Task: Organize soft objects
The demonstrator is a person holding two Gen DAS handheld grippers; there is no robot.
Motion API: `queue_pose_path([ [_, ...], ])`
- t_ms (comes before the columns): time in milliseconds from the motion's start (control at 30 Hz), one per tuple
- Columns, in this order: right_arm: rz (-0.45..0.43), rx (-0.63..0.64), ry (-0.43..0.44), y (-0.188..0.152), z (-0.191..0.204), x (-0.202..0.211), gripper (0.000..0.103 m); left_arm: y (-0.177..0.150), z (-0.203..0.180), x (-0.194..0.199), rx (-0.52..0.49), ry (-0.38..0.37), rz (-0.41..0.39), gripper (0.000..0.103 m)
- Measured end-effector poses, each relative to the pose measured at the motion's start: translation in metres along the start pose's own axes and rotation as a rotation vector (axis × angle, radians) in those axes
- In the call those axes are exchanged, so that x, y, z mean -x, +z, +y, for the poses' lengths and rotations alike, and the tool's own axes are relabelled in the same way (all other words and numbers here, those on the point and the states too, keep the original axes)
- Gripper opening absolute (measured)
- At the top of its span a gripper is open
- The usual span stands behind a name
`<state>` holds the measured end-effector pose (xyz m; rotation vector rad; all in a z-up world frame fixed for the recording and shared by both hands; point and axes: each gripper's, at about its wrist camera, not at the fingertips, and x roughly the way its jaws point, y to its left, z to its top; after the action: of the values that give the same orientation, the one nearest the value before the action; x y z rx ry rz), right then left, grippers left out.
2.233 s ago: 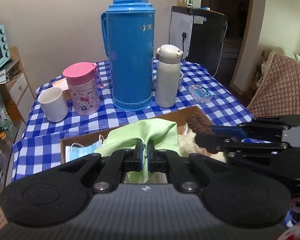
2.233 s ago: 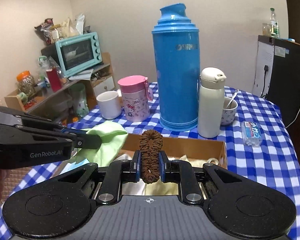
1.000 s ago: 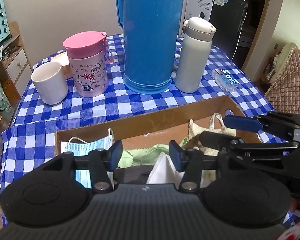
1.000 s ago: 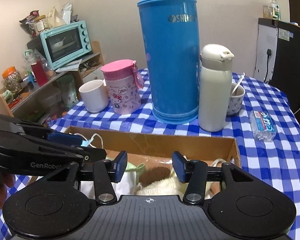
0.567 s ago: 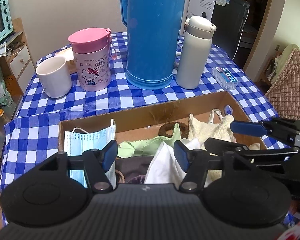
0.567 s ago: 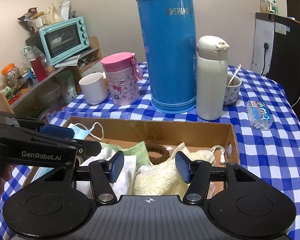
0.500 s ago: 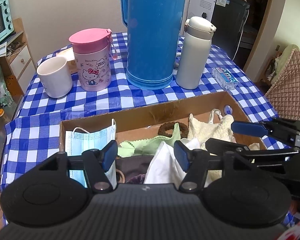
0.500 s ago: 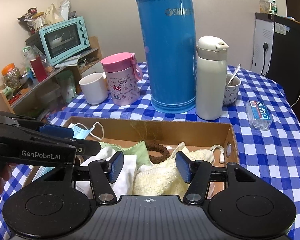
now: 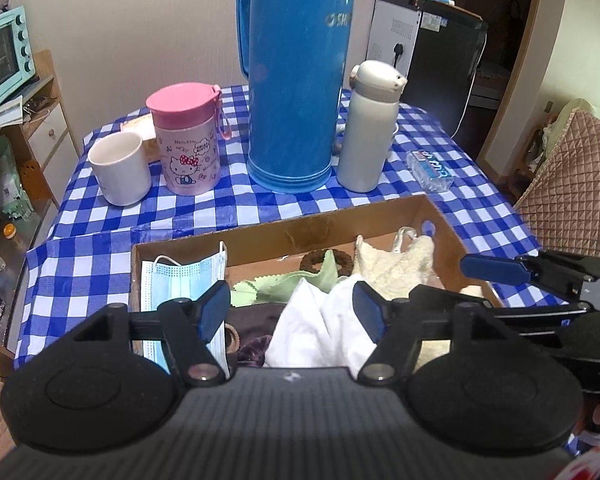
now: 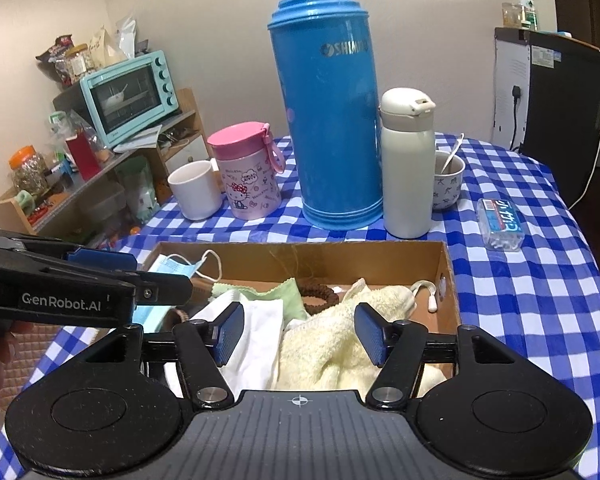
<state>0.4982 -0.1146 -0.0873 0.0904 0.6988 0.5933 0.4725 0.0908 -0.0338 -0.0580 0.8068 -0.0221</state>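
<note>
A shallow cardboard box [image 9: 260, 236] [image 10: 380, 250] on the checked table holds soft things: a blue face mask [image 9: 180, 284] [image 10: 170, 266], a green cloth [image 9: 284, 284] [image 10: 288, 294], a brown hair tie [image 9: 312, 260] [image 10: 318, 296], a white cloth [image 9: 320, 328] [image 10: 256, 332] and a cream towel [image 9: 392, 264] [image 10: 340, 336]. My left gripper [image 9: 292, 312] is open and empty above the box's near side. My right gripper [image 10: 299, 334] is open and empty above the towel; it also shows at the right of the left wrist view [image 9: 500, 280].
Behind the box stand a tall blue thermos [image 9: 300, 80] [image 10: 328, 112], a white bottle [image 9: 370, 128] [image 10: 406, 164], a pink lidded cup [image 9: 186, 140] [image 10: 248, 170], a white mug [image 9: 120, 168] [image 10: 196, 194], a small bowl with a spoon [image 10: 448, 184] and a tissue pack [image 9: 430, 164] [image 10: 500, 224]. A shelf with an oven [image 10: 128, 96] stands at the left.
Both grippers opened and let go of the green cloth and the brown hair tie, which now lie in the box. Both grippers have pulled back and up, still open.
</note>
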Motion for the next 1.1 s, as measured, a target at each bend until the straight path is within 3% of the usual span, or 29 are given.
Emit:
queue_pose_path([
  [433, -0.040, -0.055, 0.020, -0.017, 0.008, 0.084, 0.062, -0.026, -0.029, 0.080, -0.006, 0.029, -0.077, 0.071],
  [600, -0.038, -0.047, 0.022, -0.033, 0.015, 0.121, 0.063, -0.050, -0.041, 0.120, 0.020, 0.053, -0.106, 0.080],
  [1100, -0.011, -0.045, 0.062, -0.096, 0.036, 0.229, 0.065, -0.142, -0.089, 0.233, 0.080, 0.165, -0.141, 0.081],
])
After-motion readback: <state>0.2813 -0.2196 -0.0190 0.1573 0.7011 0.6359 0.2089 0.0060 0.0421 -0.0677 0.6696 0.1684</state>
